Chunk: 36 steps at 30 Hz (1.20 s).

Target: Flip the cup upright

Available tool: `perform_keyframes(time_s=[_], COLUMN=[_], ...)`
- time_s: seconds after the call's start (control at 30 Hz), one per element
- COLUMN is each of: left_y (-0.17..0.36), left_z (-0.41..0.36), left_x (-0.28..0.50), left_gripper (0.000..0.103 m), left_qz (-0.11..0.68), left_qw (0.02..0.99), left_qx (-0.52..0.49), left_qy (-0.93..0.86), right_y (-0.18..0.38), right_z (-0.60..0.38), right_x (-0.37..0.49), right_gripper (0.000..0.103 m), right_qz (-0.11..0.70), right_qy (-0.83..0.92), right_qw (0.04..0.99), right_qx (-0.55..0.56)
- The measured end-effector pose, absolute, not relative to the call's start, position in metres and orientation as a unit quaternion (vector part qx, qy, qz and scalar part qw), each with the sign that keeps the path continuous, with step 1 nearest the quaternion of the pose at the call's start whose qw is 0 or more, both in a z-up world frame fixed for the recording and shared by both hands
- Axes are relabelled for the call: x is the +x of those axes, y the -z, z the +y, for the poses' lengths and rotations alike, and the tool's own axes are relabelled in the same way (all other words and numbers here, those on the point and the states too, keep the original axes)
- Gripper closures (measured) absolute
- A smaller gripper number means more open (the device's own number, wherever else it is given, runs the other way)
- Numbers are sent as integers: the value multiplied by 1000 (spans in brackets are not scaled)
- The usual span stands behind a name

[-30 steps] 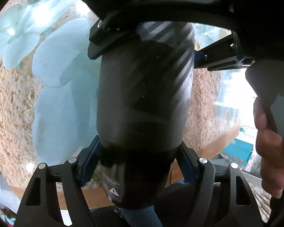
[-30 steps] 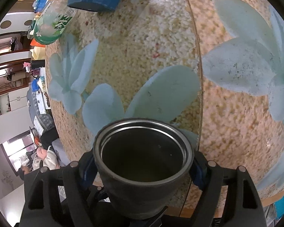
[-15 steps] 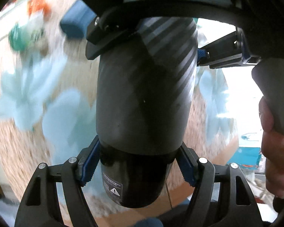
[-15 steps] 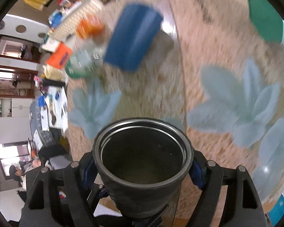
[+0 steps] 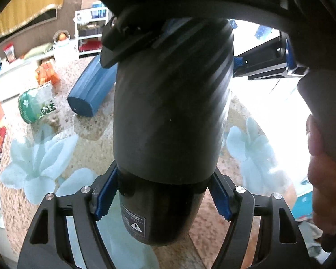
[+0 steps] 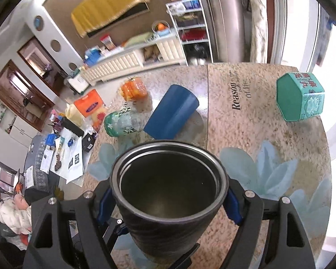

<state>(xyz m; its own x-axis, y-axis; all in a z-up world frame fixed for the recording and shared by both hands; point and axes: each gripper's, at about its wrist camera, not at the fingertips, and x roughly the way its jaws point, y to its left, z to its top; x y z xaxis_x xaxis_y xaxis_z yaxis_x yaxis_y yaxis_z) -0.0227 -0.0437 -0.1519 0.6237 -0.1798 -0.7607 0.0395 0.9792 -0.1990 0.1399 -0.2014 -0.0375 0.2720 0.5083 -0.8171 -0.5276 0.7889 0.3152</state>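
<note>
1. Cup (image 6: 168, 192): dark tumbler with a steel-lined inside, held above the table (image 6: 264, 121) by both grippers. In the right wrist view its open mouth faces the camera, at 6 o'clock in the picture. In the left wrist view the cup (image 5: 170, 103) fills the centre, its narrower base end with a warning label toward 6 o'clock.
2. Left gripper (image 5: 162, 197): blue pads (image 5: 106, 195) pressed on either side of the cup's base section, pinching it.
3. Right gripper (image 6: 168, 204): blue pads (image 6: 231, 208) against the wall just below the rim, pinching the cup. In the left wrist view this same gripper shows at 12 to 2 o'clock, around the cup's far end.
4. Hand (image 5: 324, 179): fingers at 3 to 4 o'clock of the left wrist view, wrapped on a dark handle.
5. Table: speckled beige top with pale blue flower prints and the word "Reason" printed at 12 o'clock of the cup in the right wrist view.
6. Blue cup (image 6: 172, 114): lying on its side on the table, at 12 o'clock of the cup.
7. Green jar (image 6: 121, 123): clear, green lid, on its side just beside the blue cup at its 9 o'clock.
8. Orange packet (image 6: 133, 88): at 11 o'clock, beyond the jar.
9. Green box (image 6: 300, 96): hexagonal, at 2 o'clock, well apart from the rest.
</note>
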Motion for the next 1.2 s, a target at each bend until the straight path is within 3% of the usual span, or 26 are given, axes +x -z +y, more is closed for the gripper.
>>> perform_keyframes(time_s=[0.47, 1.03, 1.1, 1.2], left_y=[180, 178, 184, 199], left_z=[-50, -55, -53, -50], left_x=[-60, -93, -92, -86], left_gripper=[27, 24, 21, 23], left_qz=[428, 458, 469, 484], left_qw=[899, 887, 880, 868], left_qx=[-80, -52, -58, -76], left_qy=[50, 40, 49, 80], right_y=[48, 52, 56, 71], right_z=[-212, -223, -219, -213], right_x=[91, 74, 73, 81], right_gripper=[26, 20, 33, 37], right_qz=[409, 414, 419, 447], right_qy=[-377, -383, -390, -396], right_qw=[830, 826, 820, 802], right_qx=[-38, -4, -7, 6])
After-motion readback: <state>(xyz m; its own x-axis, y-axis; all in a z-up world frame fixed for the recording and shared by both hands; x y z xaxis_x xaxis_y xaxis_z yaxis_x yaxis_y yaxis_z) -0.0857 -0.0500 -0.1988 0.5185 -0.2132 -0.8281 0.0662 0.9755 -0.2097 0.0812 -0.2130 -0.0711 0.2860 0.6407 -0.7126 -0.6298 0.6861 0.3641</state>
